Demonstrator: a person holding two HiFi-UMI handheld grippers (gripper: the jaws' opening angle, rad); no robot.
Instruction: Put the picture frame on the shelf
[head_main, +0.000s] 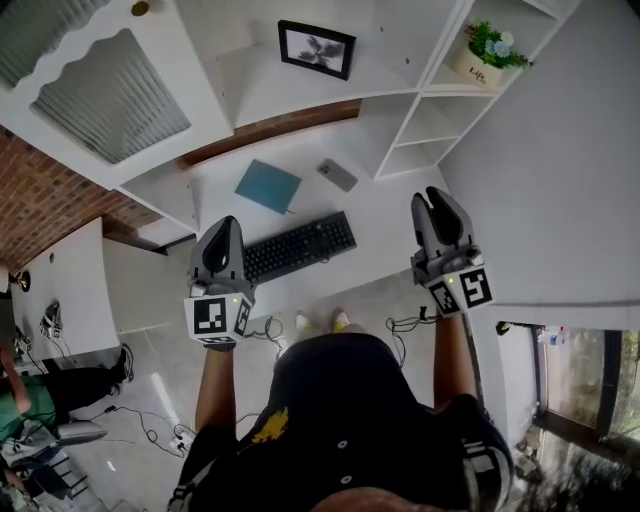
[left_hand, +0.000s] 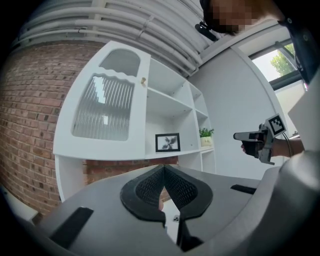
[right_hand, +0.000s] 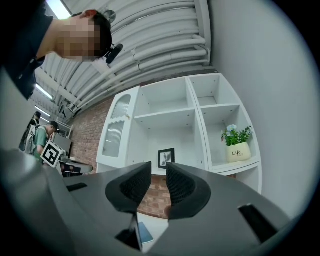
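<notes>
White shelving (head_main: 300, 95) stands against a brick wall, with a white desk (head_main: 215, 195) below it. The picture frame (head_main: 316, 49) stands upright on the wide lower board of the shelving, near that board's back edge, between the ribbed-glass door (head_main: 110, 95) and the narrow right-hand compartments. A potted plant (head_main: 490, 52) sits in one of those compartments. On the desk a black keyboard (head_main: 298, 246) lies near the front edge, with a teal notebook (head_main: 268, 186) and a phone (head_main: 338, 175) farther back. The left gripper (head_main: 226, 232) hangs over the desk's front edge with its jaws pressed together and nothing in them. The right gripper (head_main: 436, 198) hovers near the desk's right end, its jaws a little apart and empty.
</notes>
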